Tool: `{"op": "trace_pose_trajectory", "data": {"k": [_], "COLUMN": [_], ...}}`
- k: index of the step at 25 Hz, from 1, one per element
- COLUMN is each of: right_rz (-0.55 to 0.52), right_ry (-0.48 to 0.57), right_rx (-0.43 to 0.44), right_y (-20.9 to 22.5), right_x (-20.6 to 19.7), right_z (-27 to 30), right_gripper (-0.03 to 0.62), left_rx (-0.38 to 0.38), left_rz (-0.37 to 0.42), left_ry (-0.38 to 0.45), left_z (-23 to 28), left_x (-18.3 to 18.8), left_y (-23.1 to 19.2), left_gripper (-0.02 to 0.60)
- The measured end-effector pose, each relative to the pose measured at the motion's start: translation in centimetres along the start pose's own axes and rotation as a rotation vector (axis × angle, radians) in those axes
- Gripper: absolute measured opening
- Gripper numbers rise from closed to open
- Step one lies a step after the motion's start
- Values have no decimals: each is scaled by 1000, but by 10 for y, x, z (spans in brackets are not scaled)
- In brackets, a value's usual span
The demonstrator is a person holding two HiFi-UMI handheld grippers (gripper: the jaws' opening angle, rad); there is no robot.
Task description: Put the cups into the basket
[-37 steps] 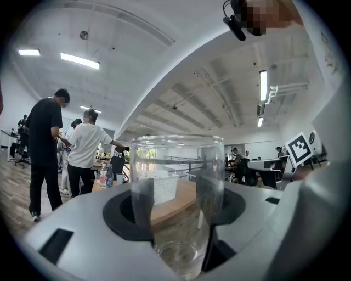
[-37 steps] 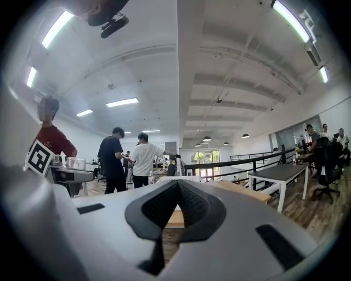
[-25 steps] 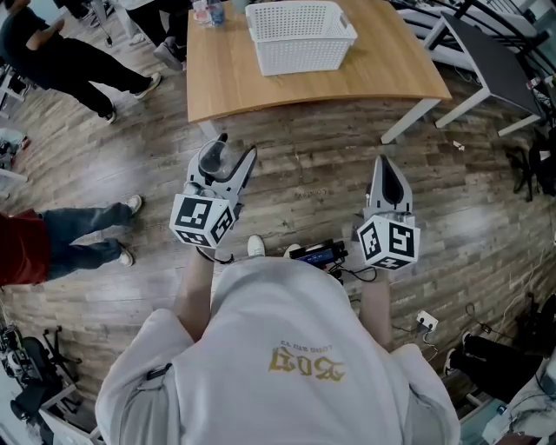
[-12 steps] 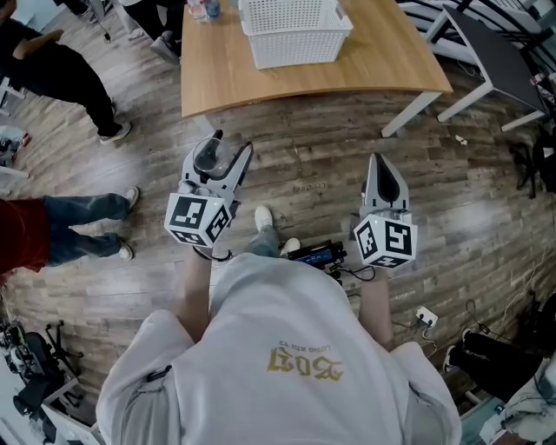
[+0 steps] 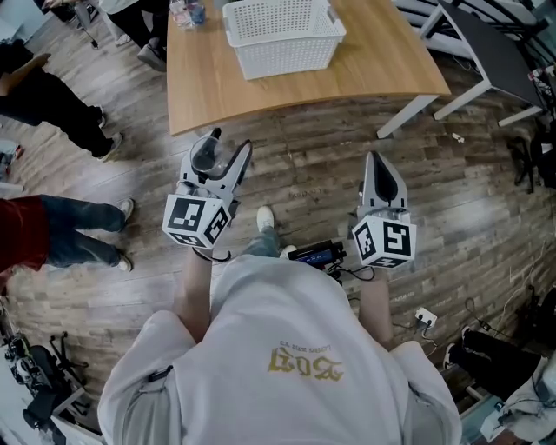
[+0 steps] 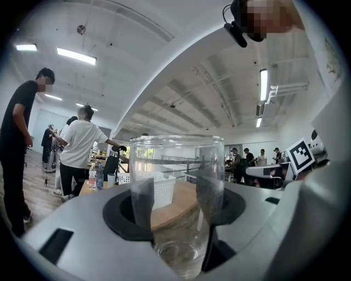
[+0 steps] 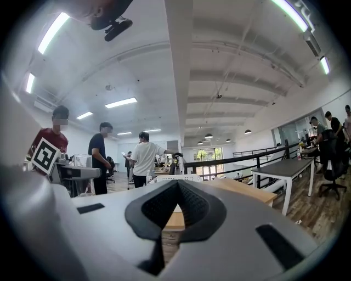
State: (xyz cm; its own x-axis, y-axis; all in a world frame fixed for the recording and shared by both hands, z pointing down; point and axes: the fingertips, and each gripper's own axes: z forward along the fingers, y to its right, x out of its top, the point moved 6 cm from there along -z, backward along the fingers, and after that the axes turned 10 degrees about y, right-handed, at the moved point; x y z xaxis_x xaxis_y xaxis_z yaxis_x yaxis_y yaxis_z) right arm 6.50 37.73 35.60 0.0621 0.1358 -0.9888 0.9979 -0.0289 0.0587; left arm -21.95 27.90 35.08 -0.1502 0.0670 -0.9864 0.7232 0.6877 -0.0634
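A clear glass cup (image 6: 176, 203) stands upright between the jaws of my left gripper (image 5: 211, 159), which is shut on it; the cup (image 5: 208, 156) hangs over the wooden floor short of the table. My right gripper (image 5: 382, 178) is shut with nothing in it, its jaws pressed together (image 7: 164, 228). The white slatted basket (image 5: 278, 35) sits on the wooden table (image 5: 226, 96) ahead, also visible past the cup as the basket (image 6: 162, 189). No other cup shows on the table.
Water bottles (image 5: 187, 13) stand at the table's far left corner. People stand to the left, one in dark trousers (image 5: 52, 104), one in jeans (image 5: 82, 230). A grey table (image 5: 491, 61) lies at the right. Cables and a device (image 5: 317, 254) lie on the floor near my feet.
The table and basket have slid left and a little nearer in the head view as I walk. Both grippers keep their pose, the left still holding the cup.
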Motion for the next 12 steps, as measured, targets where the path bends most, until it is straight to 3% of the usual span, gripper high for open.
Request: {"op": "trace_pose_trajectory", "data": {"k": [12], "right_rz": [25], "right_ry": [-28], "right_rx": [-7], "right_y": [3], "right_x": [-17], "right_z": [86], "right_gripper": [9], "left_rx": [-26], "left_rz": [-31], "left_ry": [-7], "left_z": [68], "left_x": [-5], "left_y": [-51], "left_gripper": [264]}}
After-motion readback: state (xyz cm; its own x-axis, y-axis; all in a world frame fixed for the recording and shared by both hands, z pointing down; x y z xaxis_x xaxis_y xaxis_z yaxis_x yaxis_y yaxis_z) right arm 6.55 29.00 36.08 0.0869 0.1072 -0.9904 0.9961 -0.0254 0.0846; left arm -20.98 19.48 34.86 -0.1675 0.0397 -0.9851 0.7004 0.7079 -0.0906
